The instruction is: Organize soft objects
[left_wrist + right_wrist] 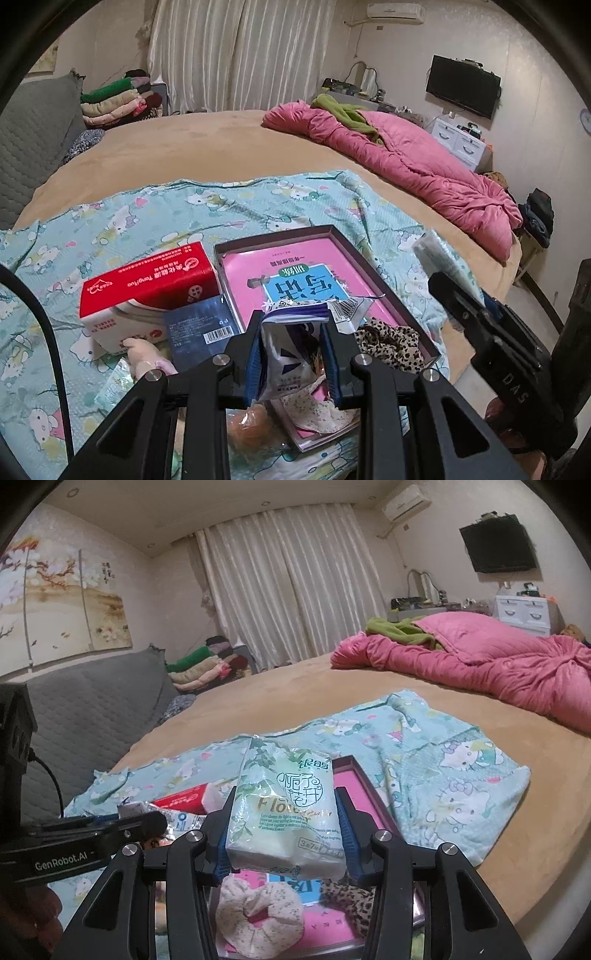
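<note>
Left gripper [291, 350]: we clamp a crumpled purple-and-white pouch [288, 354] above the shallow box's [406, 295] near edge
Right gripper [284, 834]: we pinch a green tissue pack [288, 805] over the box, above a floral scrunchie [255, 915]

A: Soft, even indoor light is seen across the bed [207, 147]; no single source can be made out, and only faint shadows are thrown.

B: Glare is picked up on the plastic tissue pack [286, 805], and the curtains [291, 583] behind the bed are rendered pale, nearly washed out.

A: Heavy fisheye bending is noted: the bed's edge is curved into an arc, and a black vignette is drawn round every corner.

B: Softness is found nearest the lens, below the tissue pack, where the gripper arms are slightly blurred. Mild grain is carried throughout.
</note>
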The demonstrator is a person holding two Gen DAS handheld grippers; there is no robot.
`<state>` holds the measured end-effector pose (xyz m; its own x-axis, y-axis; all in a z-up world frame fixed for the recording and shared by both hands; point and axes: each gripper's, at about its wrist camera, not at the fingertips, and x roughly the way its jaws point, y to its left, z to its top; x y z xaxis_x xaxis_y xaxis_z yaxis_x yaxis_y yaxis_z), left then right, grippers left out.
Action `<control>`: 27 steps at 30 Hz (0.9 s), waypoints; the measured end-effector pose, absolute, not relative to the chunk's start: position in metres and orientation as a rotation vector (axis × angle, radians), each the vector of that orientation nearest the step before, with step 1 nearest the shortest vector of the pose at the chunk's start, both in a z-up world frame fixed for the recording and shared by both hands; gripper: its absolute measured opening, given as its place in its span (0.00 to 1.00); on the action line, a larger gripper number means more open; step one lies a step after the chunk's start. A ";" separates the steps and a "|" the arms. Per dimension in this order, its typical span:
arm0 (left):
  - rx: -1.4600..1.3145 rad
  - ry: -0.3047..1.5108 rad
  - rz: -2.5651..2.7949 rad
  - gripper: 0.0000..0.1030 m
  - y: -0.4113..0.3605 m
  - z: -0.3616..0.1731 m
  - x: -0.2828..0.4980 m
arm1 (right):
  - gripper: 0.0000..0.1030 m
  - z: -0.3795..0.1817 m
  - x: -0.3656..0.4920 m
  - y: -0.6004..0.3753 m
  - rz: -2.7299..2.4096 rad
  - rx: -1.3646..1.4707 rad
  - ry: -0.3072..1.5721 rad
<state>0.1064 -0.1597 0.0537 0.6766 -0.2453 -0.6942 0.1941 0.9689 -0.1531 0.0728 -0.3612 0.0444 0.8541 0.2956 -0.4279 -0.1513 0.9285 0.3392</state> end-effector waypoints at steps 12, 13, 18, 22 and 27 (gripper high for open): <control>-0.107 0.857 -0.220 0.28 -0.162 0.025 0.121 | 0.47 0.034 0.078 -0.372 0.213 0.303 0.525; -0.110 0.862 -0.219 0.28 -0.163 0.023 0.122 | 0.47 0.033 0.078 -0.372 0.210 0.302 0.529; -0.121 0.887 -0.209 0.28 -0.168 0.010 0.128 | 0.47 0.025 0.083 -0.373 0.207 0.308 0.564; -0.132 0.904 -0.205 0.28 -0.170 0.001 0.135 | 0.48 0.020 0.086 -0.373 0.209 0.303 0.586; -0.136 0.932 -0.201 0.28 -0.172 -0.012 0.139 | 0.48 0.014 0.089 -0.367 0.216 0.282 0.622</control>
<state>0.1386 -0.1723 -0.0124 0.5798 -0.2295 -0.7818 0.1125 0.9729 -0.2022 0.0887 -0.3670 0.0138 0.7925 0.2817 -0.5409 -0.1136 0.9396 0.3229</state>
